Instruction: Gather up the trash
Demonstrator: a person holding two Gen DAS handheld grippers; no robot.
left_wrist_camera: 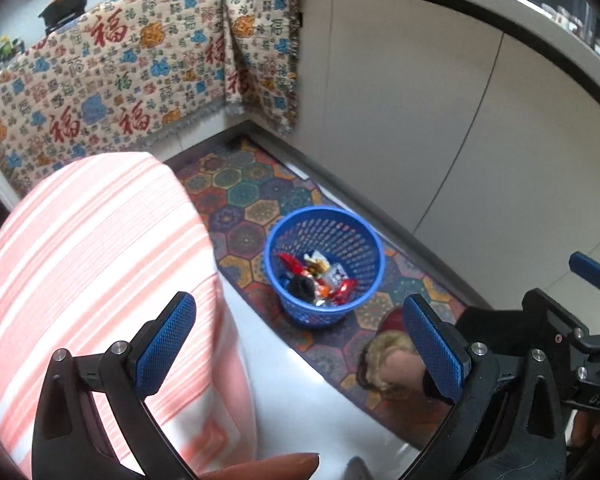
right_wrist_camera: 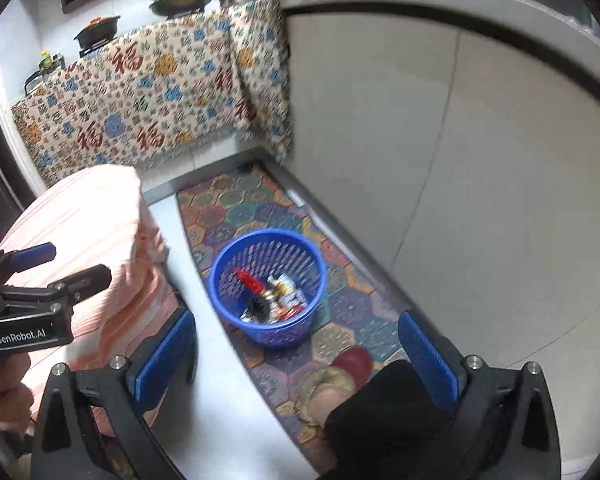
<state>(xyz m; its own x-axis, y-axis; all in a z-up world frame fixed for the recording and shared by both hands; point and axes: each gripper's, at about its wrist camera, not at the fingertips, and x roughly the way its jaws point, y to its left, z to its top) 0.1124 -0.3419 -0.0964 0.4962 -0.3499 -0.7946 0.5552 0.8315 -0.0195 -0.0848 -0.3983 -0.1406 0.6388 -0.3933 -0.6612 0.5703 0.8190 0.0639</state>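
Note:
A blue perforated basket (left_wrist_camera: 352,232) (right_wrist_camera: 224,260) stands on a patterned floor mat, with several wrappers and scraps of trash (left_wrist_camera: 320,276) (right_wrist_camera: 274,294) lying in its bottom. My left gripper (left_wrist_camera: 300,344) hangs well above and in front of the basket, open, blue pads wide apart with nothing between them. My right gripper (right_wrist_camera: 296,354) is likewise raised above the basket, open and empty. The right gripper's body also shows at the right edge of the left wrist view, and the left gripper's body at the left edge of the right wrist view.
A seat with a pink striped cover (left_wrist_camera: 92,264) (right_wrist_camera: 96,232) stands left of the basket. A person's slippered foot (left_wrist_camera: 388,356) (right_wrist_camera: 340,376) rests on the hexagon mat (left_wrist_camera: 240,196). White cabinet doors (left_wrist_camera: 440,120) run along the right; a patterned cloth (left_wrist_camera: 120,80) drapes the counter with pans behind.

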